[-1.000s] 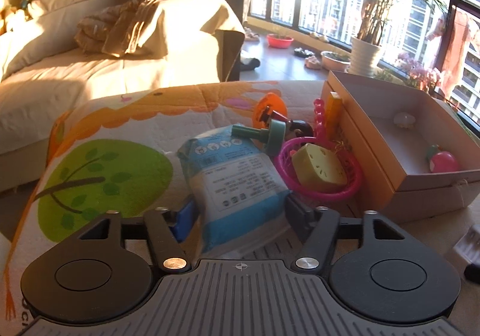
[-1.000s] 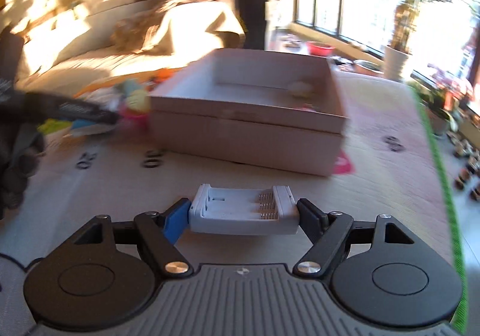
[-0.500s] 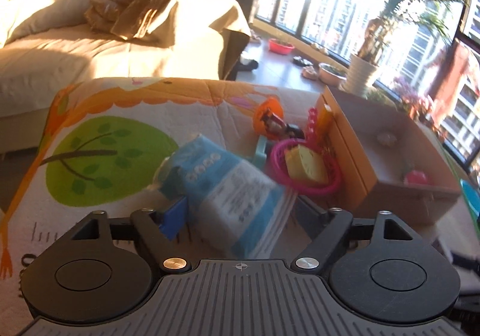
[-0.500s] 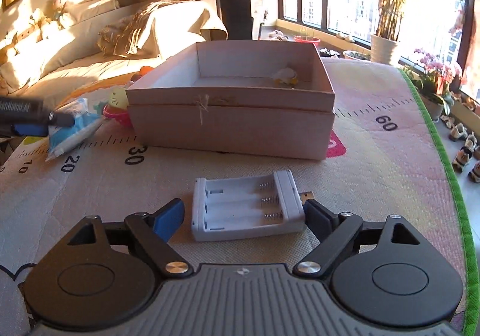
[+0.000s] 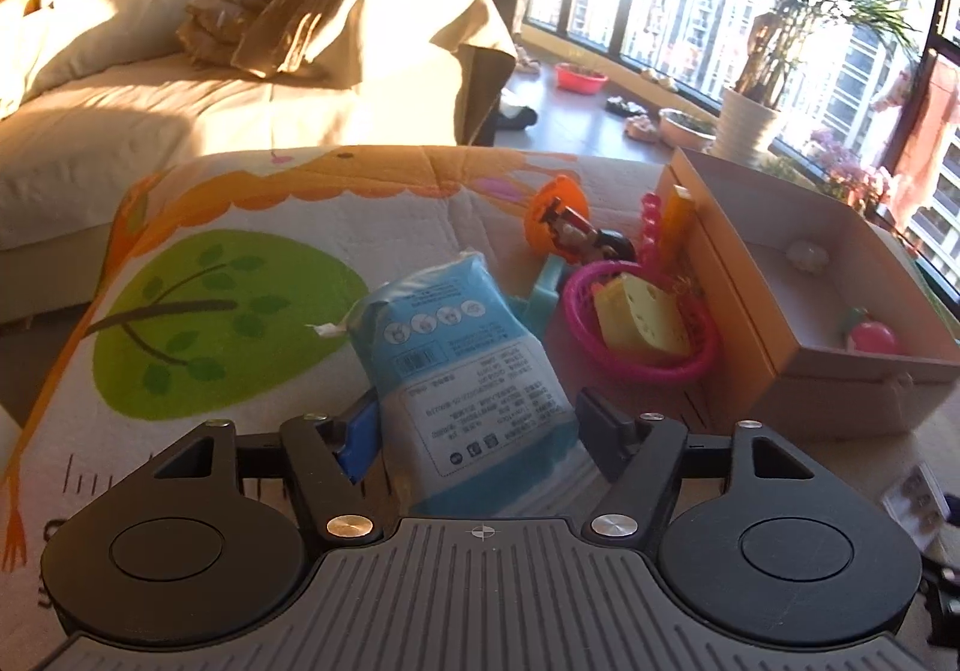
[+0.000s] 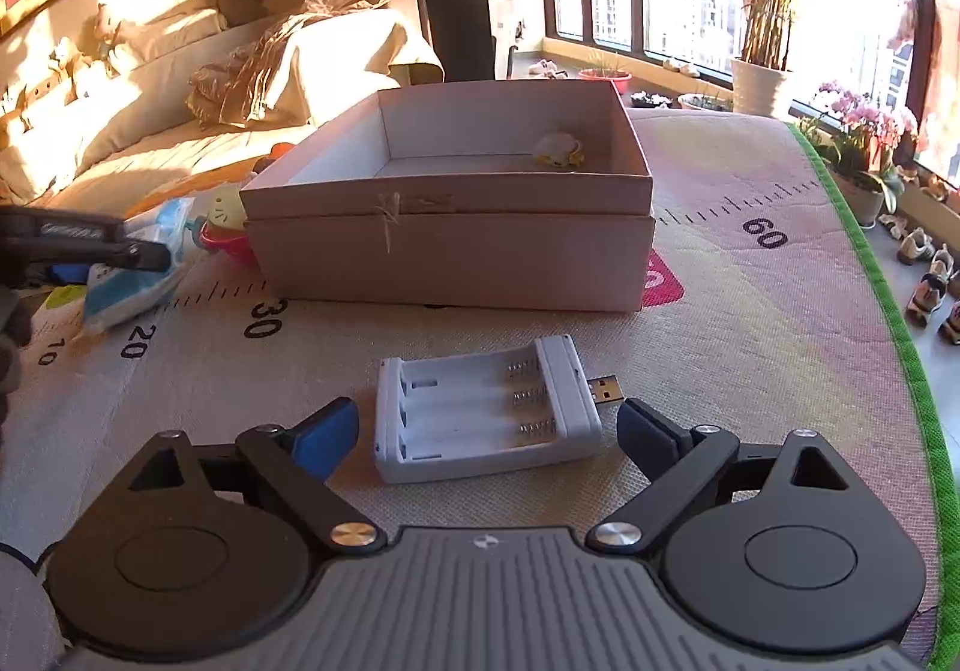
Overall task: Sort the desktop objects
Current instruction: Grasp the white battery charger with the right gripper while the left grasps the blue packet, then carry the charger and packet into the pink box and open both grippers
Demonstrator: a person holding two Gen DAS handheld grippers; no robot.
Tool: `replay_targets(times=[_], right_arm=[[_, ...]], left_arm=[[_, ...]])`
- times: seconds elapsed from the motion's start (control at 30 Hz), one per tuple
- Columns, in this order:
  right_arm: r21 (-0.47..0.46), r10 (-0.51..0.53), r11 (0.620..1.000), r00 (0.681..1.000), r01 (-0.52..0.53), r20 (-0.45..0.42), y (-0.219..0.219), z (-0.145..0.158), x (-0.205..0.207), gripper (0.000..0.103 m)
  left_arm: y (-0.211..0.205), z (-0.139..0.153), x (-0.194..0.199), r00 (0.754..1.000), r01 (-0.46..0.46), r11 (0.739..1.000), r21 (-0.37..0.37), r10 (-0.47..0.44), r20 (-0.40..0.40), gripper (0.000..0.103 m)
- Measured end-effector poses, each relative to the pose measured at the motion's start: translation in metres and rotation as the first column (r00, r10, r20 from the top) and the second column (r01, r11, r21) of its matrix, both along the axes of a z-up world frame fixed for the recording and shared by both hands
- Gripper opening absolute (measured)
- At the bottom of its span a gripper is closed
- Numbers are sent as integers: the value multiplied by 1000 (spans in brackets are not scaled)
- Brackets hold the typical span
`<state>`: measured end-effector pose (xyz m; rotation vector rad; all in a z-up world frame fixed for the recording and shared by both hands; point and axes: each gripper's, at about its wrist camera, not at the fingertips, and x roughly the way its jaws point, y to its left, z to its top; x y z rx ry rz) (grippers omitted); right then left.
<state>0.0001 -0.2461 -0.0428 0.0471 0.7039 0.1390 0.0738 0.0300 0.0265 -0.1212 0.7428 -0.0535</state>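
My left gripper (image 5: 477, 425) is shut on a blue and white wipes packet (image 5: 462, 371), held just above the printed mat. My right gripper (image 6: 486, 428) is open, its fingers either side of a white battery charger (image 6: 486, 413) with a USB plug that lies flat on the mat, untouched. An open cardboard box (image 6: 450, 227) stands behind the charger; it also shows at the right of the left wrist view (image 5: 798, 305), holding a small white toy (image 5: 807, 254) and a pink ball (image 5: 873, 338).
Left of the box are a pink basket (image 5: 642, 323) with a yellow cheese toy (image 5: 639, 317), a teal toy (image 5: 543, 299), an orange figure toy (image 5: 564, 227) and a pink comb. A bed lies beyond the mat. Plants and windows are at the right.
My right gripper has opened and let the charger down onto the mat, then drawn back slightly. My left gripper has kept the packet, which has swung and tilted.
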Motion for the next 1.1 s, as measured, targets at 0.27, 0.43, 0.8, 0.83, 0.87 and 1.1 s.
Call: replay_targets(times=[0.27, 0.43, 0.8, 0.83, 0.87, 1.1], right_arm=[[-22, 17, 1000, 1000, -17, -1, 4, 0, -1, 94], [-51, 67, 996, 998, -68, -11, 13, 1, 3, 94], [-57, 191, 980, 981, -193, -33, 39, 5, -4, 78], [-50, 200, 978, 979, -202, -37, 40, 6, -8, 78], [-41, 207, 977, 977, -209, -42, 41, 6, -12, 78], [-41, 206, 977, 978, -208, -42, 40, 6, -32, 81]], left_arm=[[-23, 2, -58, 974, 226, 972, -57, -227, -11, 69], [-35, 1, -82, 944, 328, 944, -38, -328, -15, 73], [-18, -3, -93, 963, 268, 963, -1, -268, -13, 93], [-18, -3, -93, 966, 259, 966, 11, -259, -9, 94], [-18, -2, -94, 969, 248, 968, 24, -248, -5, 95], [-10, 2, -91, 978, 204, 977, 56, -205, 20, 95]])
